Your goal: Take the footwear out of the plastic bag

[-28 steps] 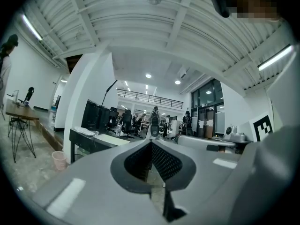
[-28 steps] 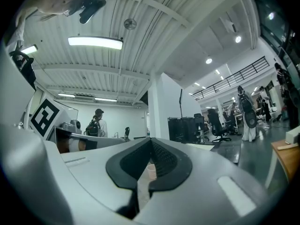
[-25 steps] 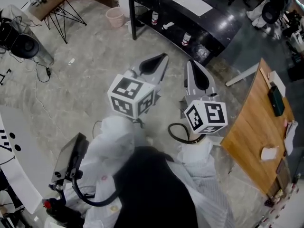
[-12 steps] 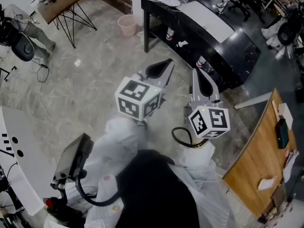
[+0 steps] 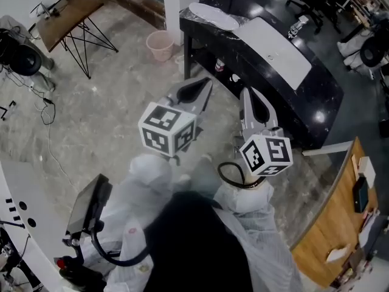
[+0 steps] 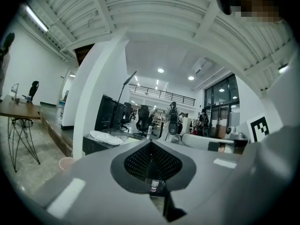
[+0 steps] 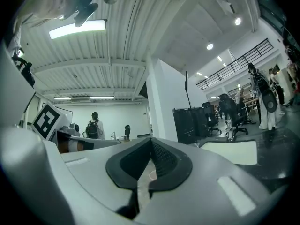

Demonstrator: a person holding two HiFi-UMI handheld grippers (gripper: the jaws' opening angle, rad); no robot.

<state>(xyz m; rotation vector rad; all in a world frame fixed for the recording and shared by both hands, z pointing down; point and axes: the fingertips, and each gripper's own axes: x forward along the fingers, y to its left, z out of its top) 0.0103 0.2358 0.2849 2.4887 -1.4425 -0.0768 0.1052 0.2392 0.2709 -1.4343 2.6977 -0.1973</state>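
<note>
Plastic bag (image 5: 213, 17) sits on black worktop (image 5: 322, 96), well apart from both grippers. Left gripper (image 5: 206, 81) and right gripper (image 5: 247, 93) clenched, empty.

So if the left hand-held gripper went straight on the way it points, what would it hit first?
Probably the black table, on its near side. The left hand-held gripper, shut and empty, aims toward it. Depth and height are hard to judge.
</note>
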